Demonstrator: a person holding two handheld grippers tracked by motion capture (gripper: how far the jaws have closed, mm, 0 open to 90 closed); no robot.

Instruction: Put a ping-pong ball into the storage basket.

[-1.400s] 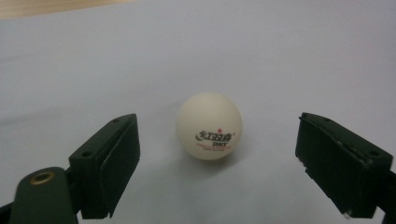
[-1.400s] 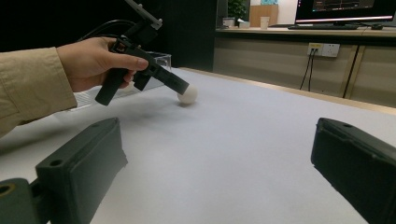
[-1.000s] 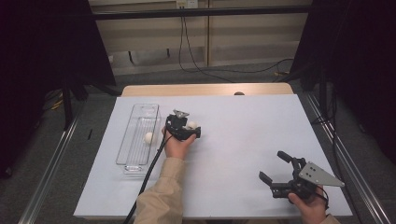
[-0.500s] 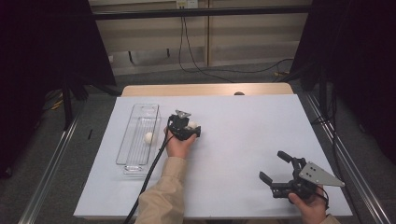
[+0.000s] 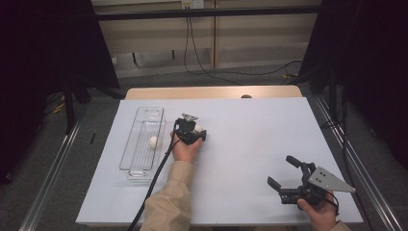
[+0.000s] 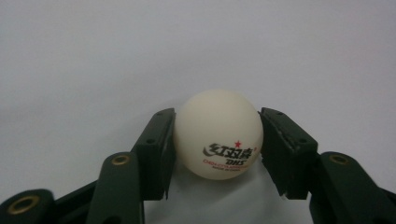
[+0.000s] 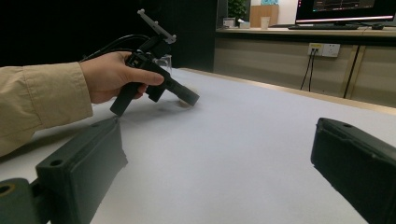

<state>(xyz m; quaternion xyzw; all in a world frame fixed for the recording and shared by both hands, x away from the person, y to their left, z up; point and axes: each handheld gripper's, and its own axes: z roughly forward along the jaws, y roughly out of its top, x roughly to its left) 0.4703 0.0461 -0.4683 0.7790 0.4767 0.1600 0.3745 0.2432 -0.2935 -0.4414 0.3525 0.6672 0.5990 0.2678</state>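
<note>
The left gripper (image 6: 217, 154), its jaws just closed onto the white ping-pong ball (image 6: 218, 134) on the white table (image 5: 250, 139) beside the clear tray (image 5: 142, 144), may squirt the smooth ball out if lifted off-centre, while the right gripper (image 5: 285, 177) rests open.

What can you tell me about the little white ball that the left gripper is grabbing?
The ping-pong ball is round, creamy white and smooth, like matte plastic. It has black lettering, a small red star and tiny red print on its front. It rests on the white table, squeezed between the two black fingers of the left gripper, which have just been closing and now press on both its sides. In the high view it sits just right of the clear tray.
</note>
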